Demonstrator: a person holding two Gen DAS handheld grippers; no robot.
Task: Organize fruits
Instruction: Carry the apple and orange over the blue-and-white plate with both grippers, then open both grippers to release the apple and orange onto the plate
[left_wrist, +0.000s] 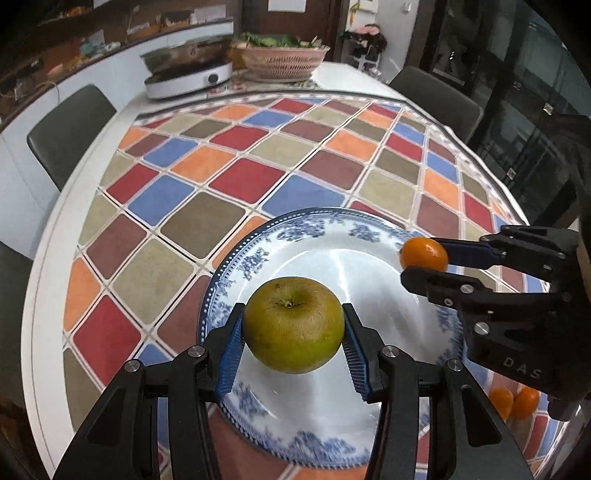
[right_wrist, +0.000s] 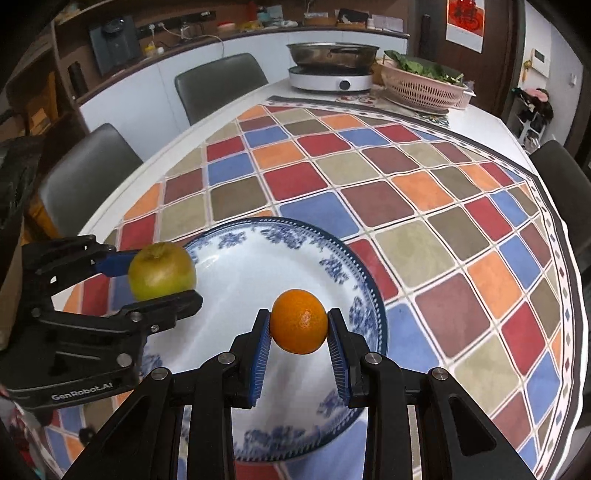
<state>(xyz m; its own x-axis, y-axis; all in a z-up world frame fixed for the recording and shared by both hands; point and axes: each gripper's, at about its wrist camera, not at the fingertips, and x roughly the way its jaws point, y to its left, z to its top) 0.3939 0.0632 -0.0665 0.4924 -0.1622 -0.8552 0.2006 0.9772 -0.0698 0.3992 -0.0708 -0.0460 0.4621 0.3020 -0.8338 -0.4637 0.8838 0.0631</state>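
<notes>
My left gripper (left_wrist: 293, 314) is shut on a green apple (left_wrist: 293, 325) and holds it above the blue-and-white plate (left_wrist: 369, 236). My right gripper (right_wrist: 298, 317) is shut on a small orange (right_wrist: 298, 321) and holds it over the same plate (right_wrist: 236, 240). In the left wrist view the right gripper (left_wrist: 421, 260) comes in from the right with the orange (left_wrist: 424, 254) over the plate's right rim. In the right wrist view the left gripper (right_wrist: 162, 275) holds the apple (right_wrist: 161, 271) over the plate's left rim. Two more oranges (left_wrist: 513, 402) lie on the cloth behind the right gripper.
The plate sits on a checked tablecloth (right_wrist: 369, 177) on a white table. A hotplate with a steel pan (right_wrist: 332, 74) and a pink basket of greens (right_wrist: 421, 88) stand at the far end. Grey chairs (right_wrist: 218, 85) surround the table.
</notes>
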